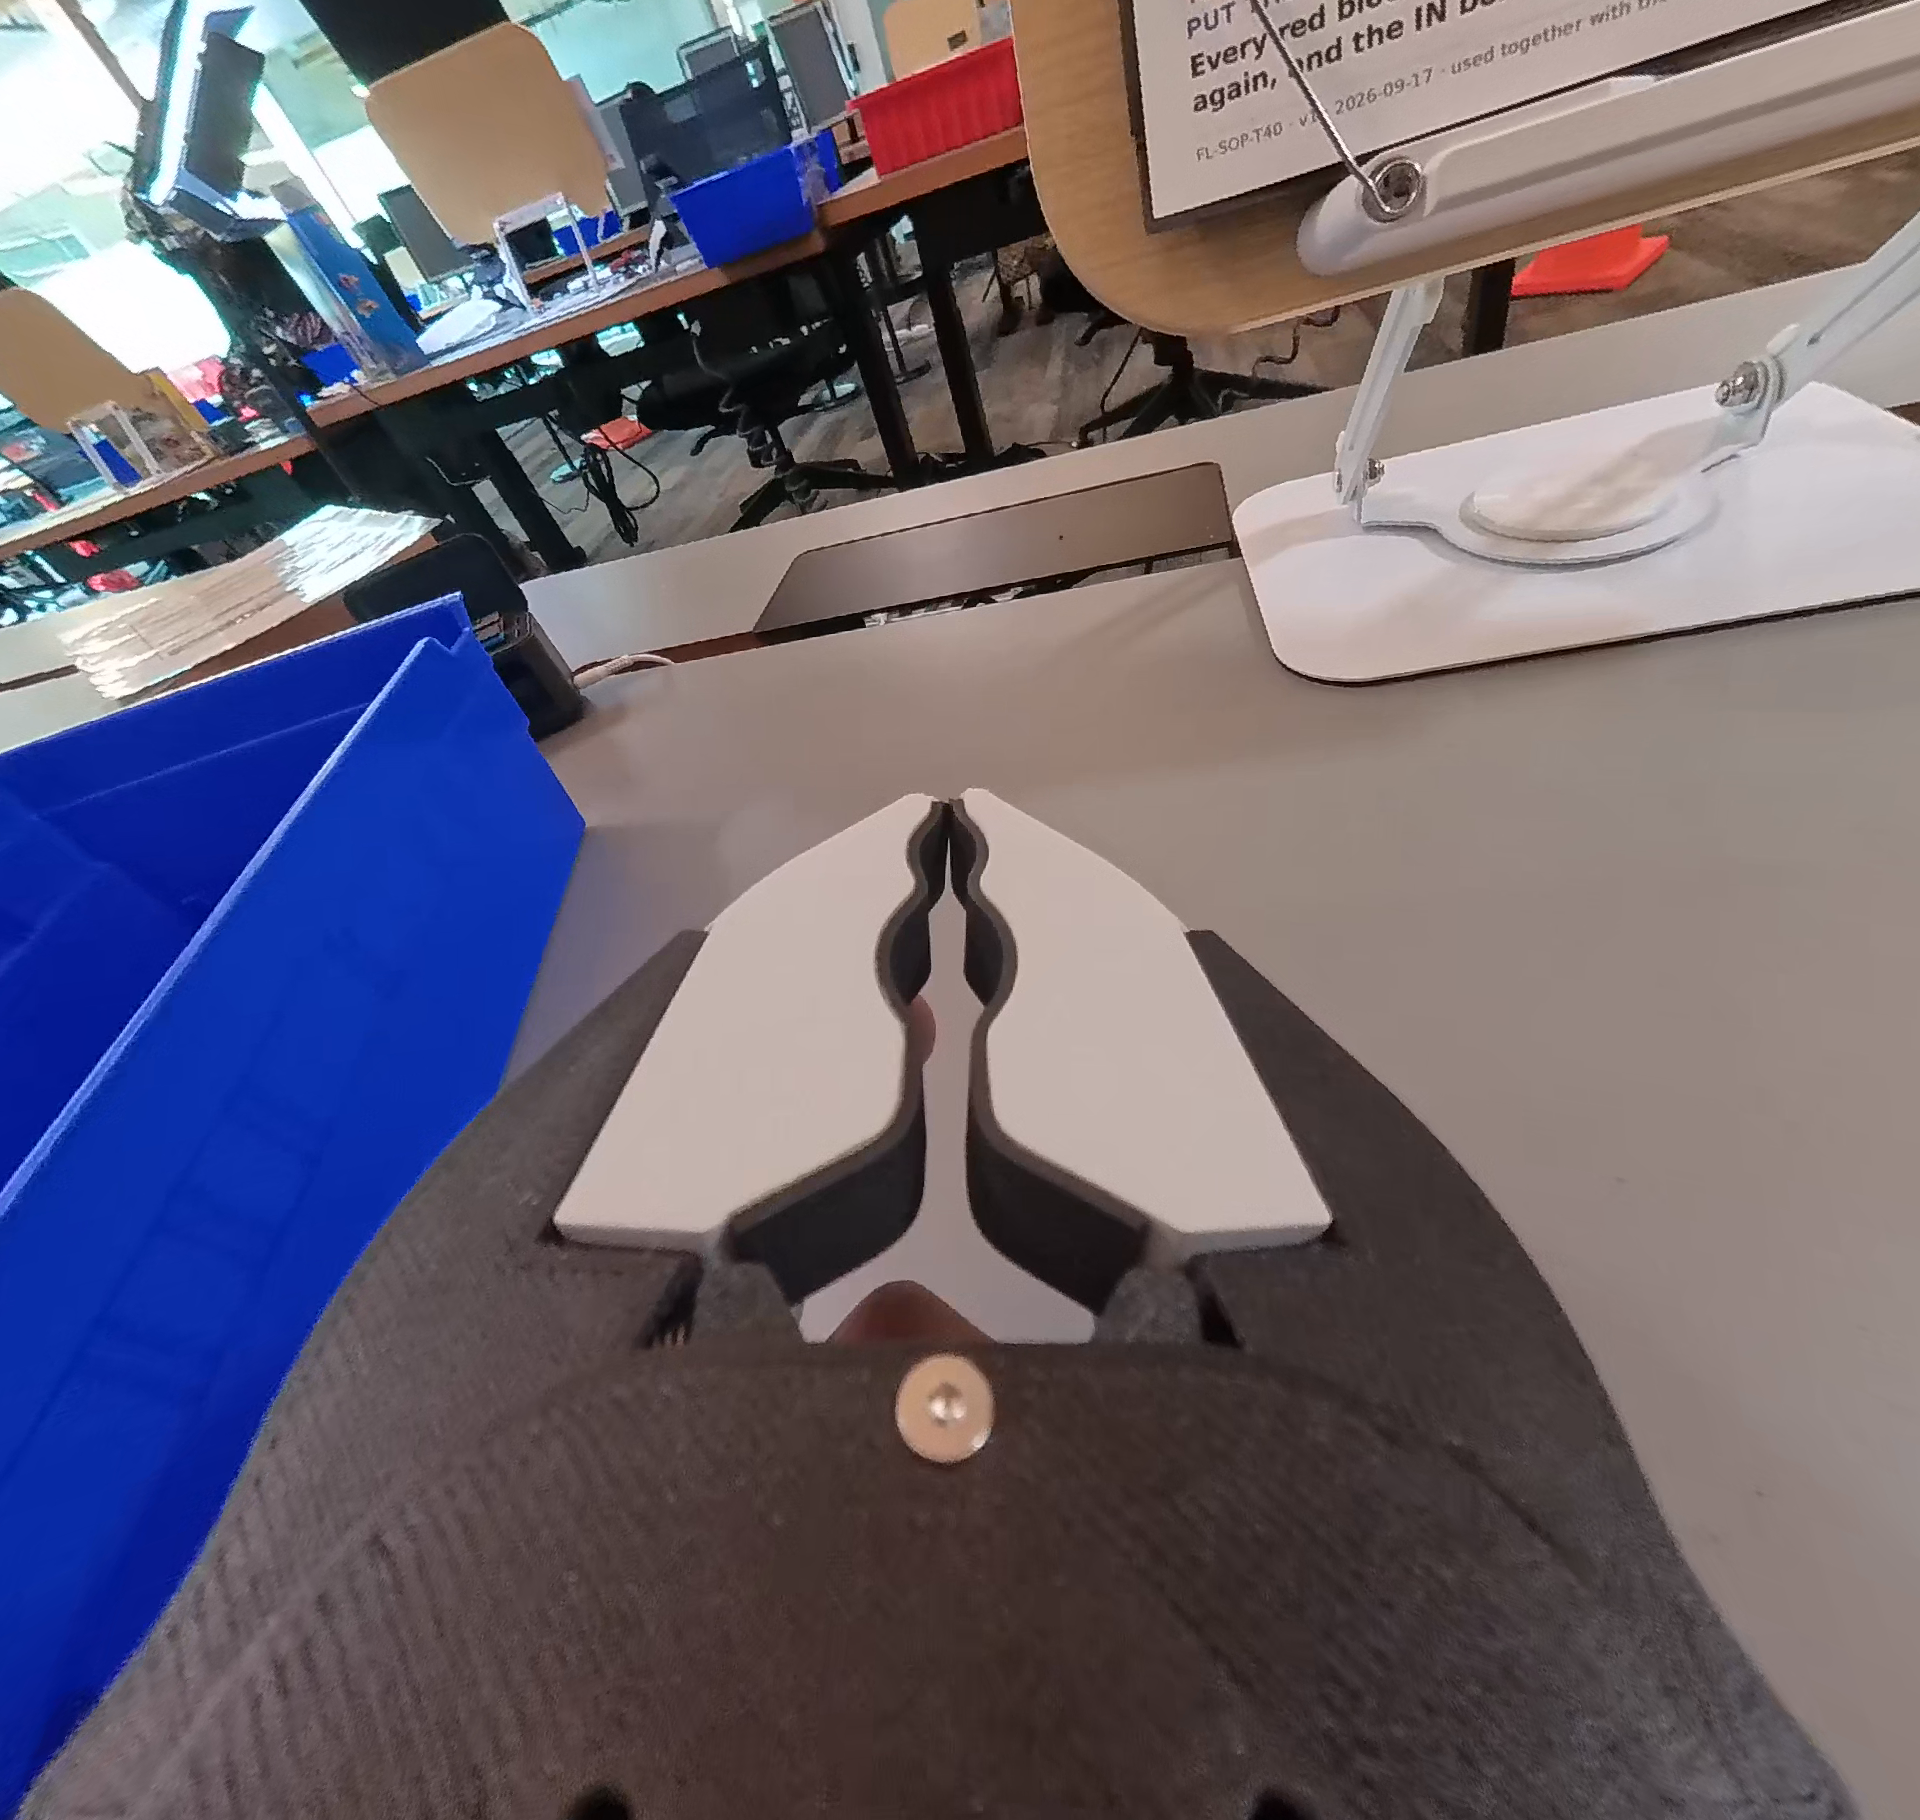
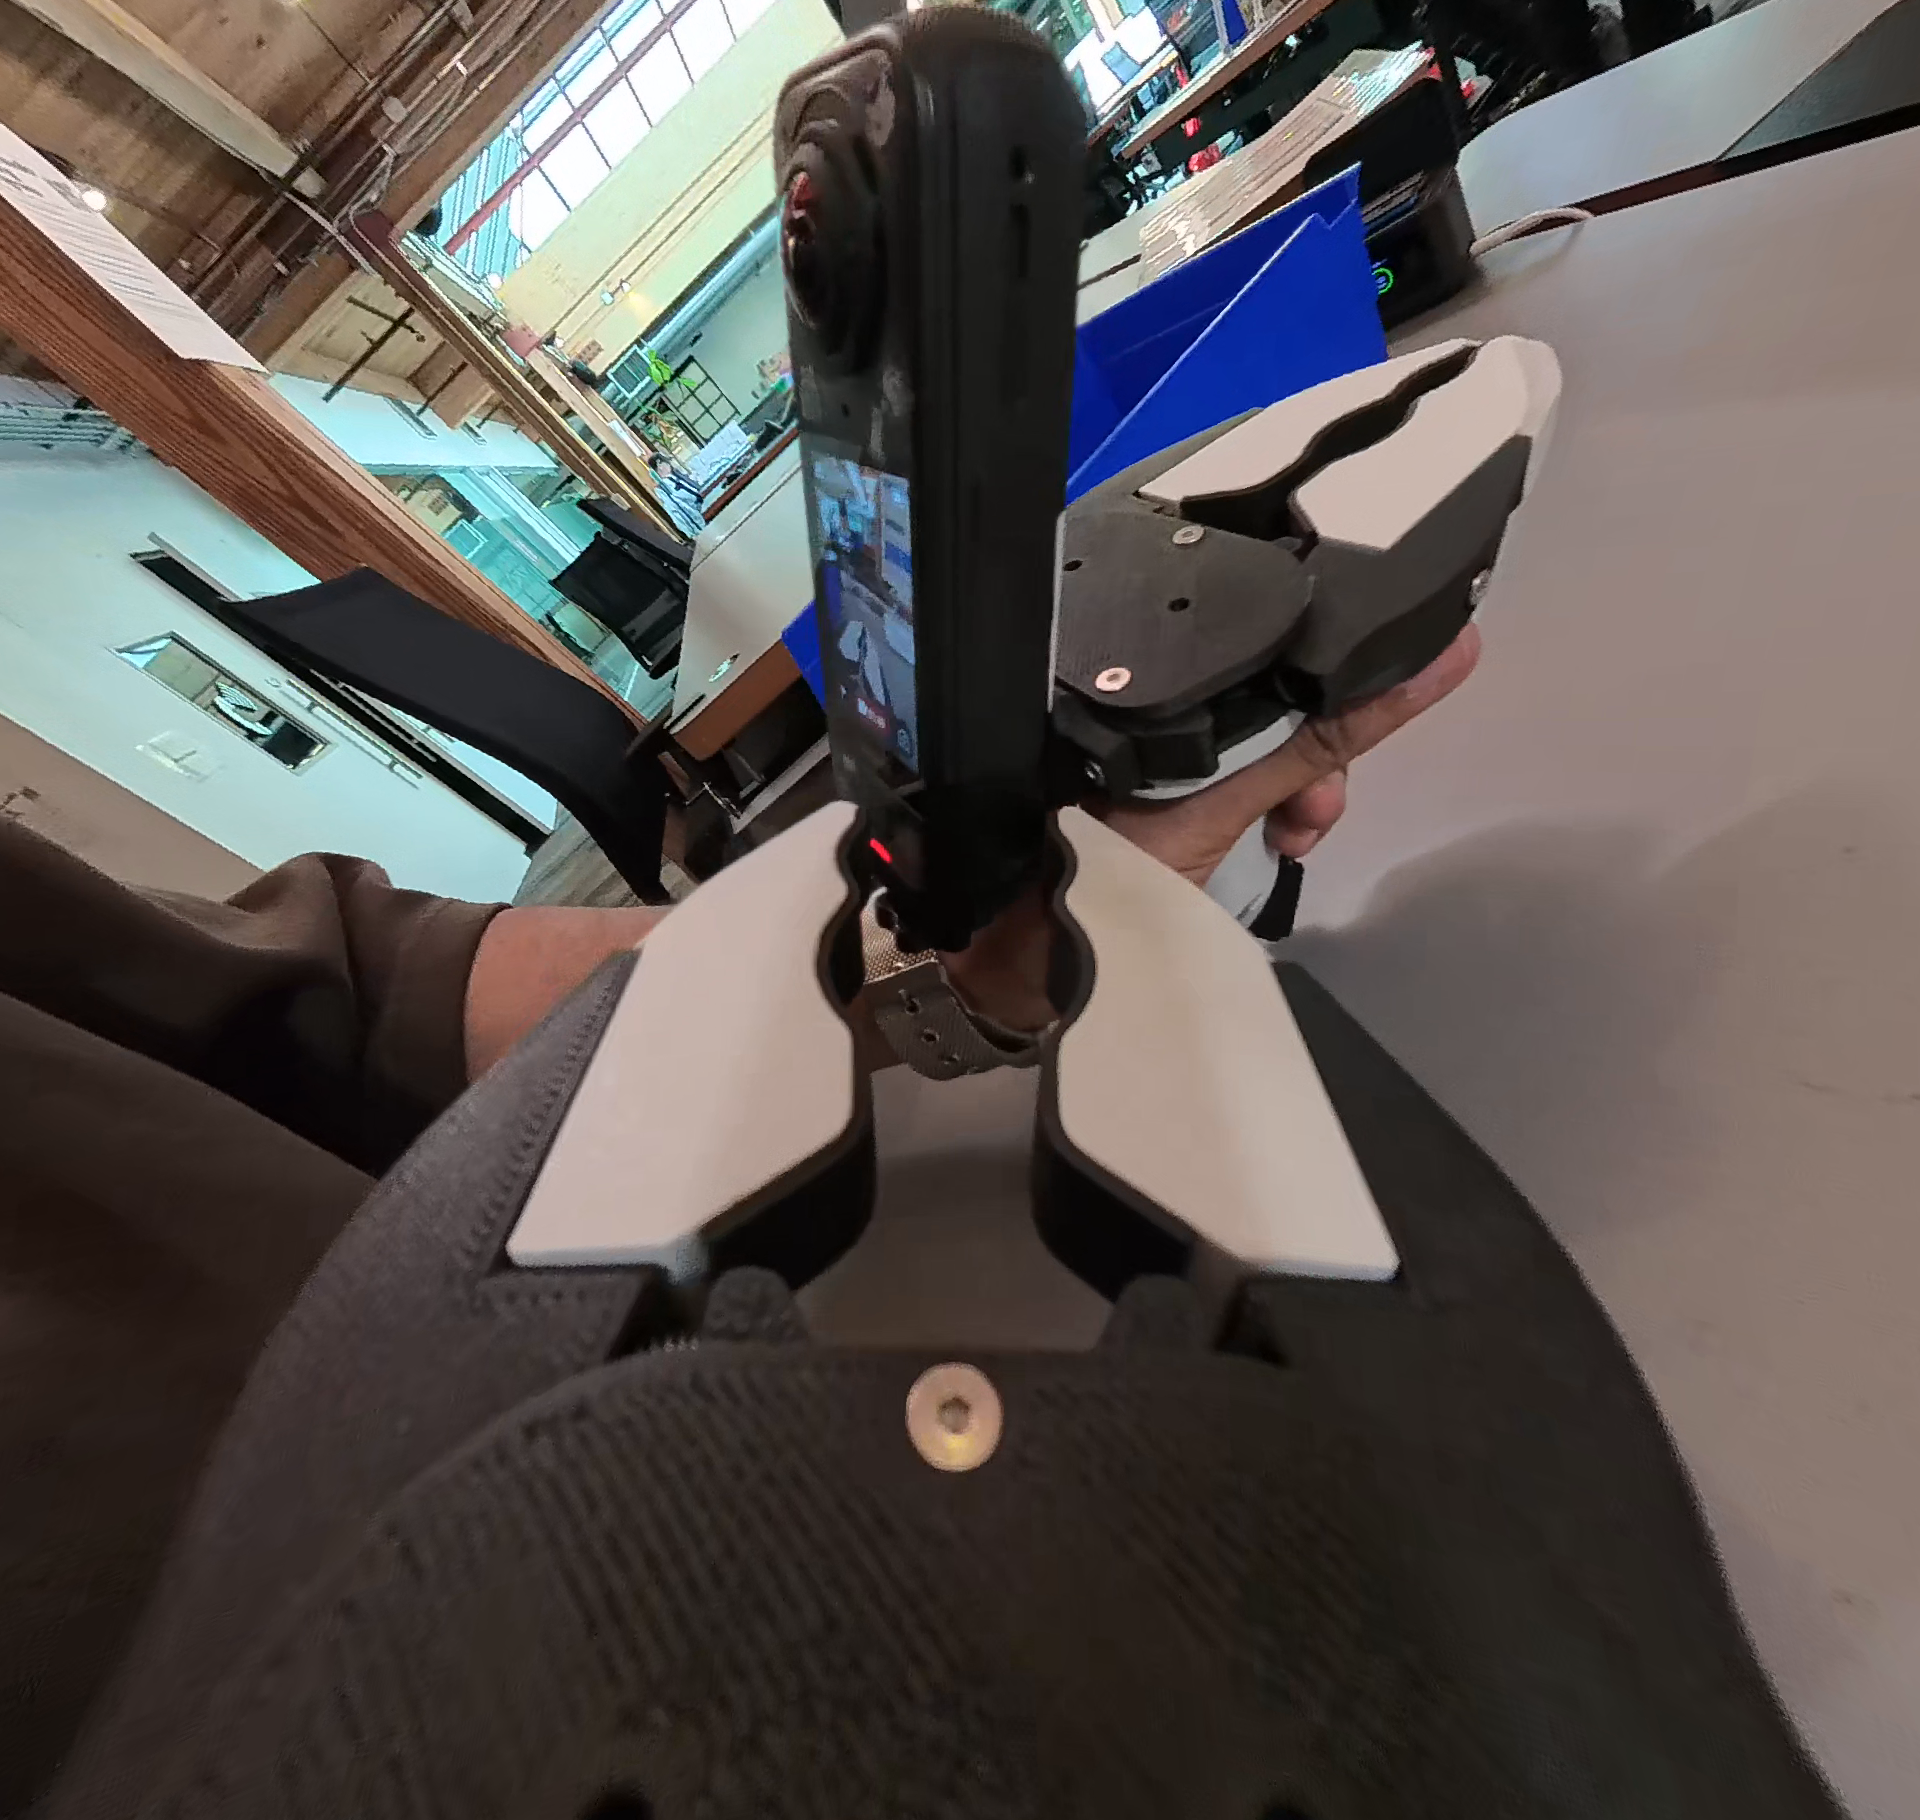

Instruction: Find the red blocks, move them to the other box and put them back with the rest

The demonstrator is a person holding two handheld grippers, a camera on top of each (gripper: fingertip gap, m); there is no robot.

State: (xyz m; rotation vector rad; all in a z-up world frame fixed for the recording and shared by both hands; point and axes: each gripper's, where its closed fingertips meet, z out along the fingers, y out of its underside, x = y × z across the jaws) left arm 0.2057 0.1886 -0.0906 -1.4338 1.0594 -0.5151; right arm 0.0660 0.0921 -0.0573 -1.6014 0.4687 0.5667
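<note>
Closed left gripper (image 1: 951,809) hovers over grey table (image 1: 1351,939) beside blue box (image 1: 260,939).

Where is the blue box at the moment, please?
In the left wrist view the blue box sits on the grey table just left of the left gripper; the right wrist view shows it behind that gripper.

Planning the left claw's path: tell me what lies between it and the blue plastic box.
Nothing: in the left wrist view only bare grey tabletop separates the shut left claw from the blue plastic box.
</note>
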